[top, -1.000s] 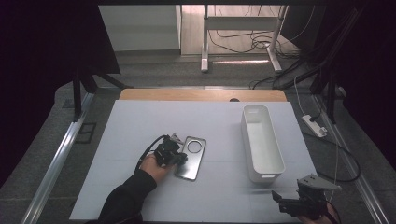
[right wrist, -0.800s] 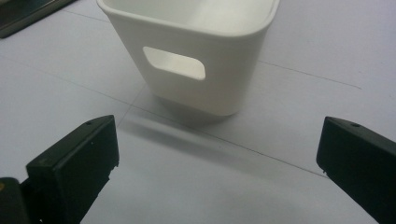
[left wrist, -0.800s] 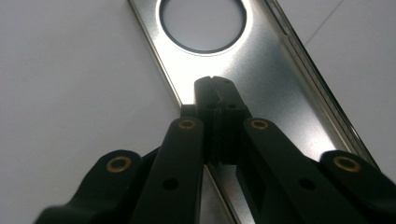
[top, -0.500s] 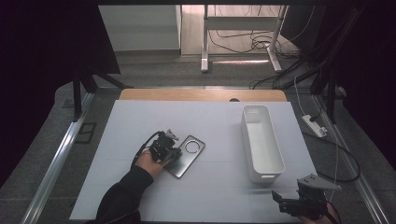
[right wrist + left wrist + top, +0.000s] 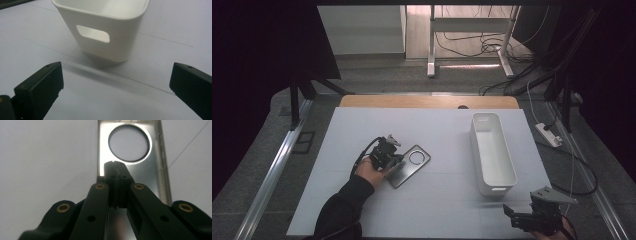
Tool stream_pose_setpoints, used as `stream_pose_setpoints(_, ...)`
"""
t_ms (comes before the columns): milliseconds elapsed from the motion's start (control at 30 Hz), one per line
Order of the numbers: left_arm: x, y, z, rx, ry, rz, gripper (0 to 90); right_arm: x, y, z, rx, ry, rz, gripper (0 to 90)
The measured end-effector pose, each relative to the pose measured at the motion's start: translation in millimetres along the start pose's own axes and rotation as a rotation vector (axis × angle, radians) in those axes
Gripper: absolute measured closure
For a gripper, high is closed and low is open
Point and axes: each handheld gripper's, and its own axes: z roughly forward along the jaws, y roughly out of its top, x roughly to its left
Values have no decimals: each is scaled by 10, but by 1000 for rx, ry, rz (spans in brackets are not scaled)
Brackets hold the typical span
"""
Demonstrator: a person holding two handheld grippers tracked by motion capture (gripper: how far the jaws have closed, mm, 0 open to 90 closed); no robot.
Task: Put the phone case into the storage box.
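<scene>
Right now the left gripper [image 5: 393,156] has its jaws pinched together on the shiny flat metal plate with a round hole [image 5: 411,165]; the right gripper [image 5: 517,218] gapes wide, empty, facing the long white plastic bin [image 5: 492,150].

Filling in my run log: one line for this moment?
left gripper: shut on phone case | right gripper: open, facing white bin

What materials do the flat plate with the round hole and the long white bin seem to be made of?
The flat grey plate with a round hole looks like metal with a brushed, shiny finish: it reflects light in streaks and has thin raised edges. The long white rectangular bin seems to be moulded plastic with a smooth, slightly glossy surface, rounded corners and a cut-out handle slot.
</scene>
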Motion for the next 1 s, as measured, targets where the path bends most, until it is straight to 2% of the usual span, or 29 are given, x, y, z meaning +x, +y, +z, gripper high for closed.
stream_pose_setpoints(200, -55, 29, -112, -17, -14, 3, 863, 0, 0, 0, 0, 0, 0, 0)
stream_pose_setpoints(300, -48, 32, -144, -19, -11, -6, 822, 1, 0, 0, 0, 0, -2, 0)
stream_pose_setpoints(400, -25, 38, -188, -21, 7, -11, 693, 0, 0, 0, 0, 0, -1, 0)
stream_pose_setpoints(433, -9, 36, -203, -28, 18, -11, 615, 0, 0, -1, 0, 0, 0, 0)
stream_pose_setpoints(567, 62, 9, -247, -35, 18, -27, 422, 0, 0, -1, 0, 0, -1, 0)
stream_pose_setpoints(667, 109, -14, -276, -40, 16, -39, 369, 1, 0, -1, -1, 0, -2, 0)
stream_pose_setpoints(733, 145, -27, -298, -32, 8, -52, 275, 2, 0, -2, 1, 0, -4, 0)
stream_pose_setpoints(833, 179, -54, -324, -24, 3, -60, 204, 1, 0, -3, 0, -1, -4, 0)
stream_pose_setpoints(933, 213, -82, -349, -28, 0, -75, 141, 2, 0, 0, 0, 2, -3, 0)
stream_pose_setpoints(1000, 221, -91, -353, -29, -1, -72, 129, 2, 0, 0, 0, 2, -4, 0)
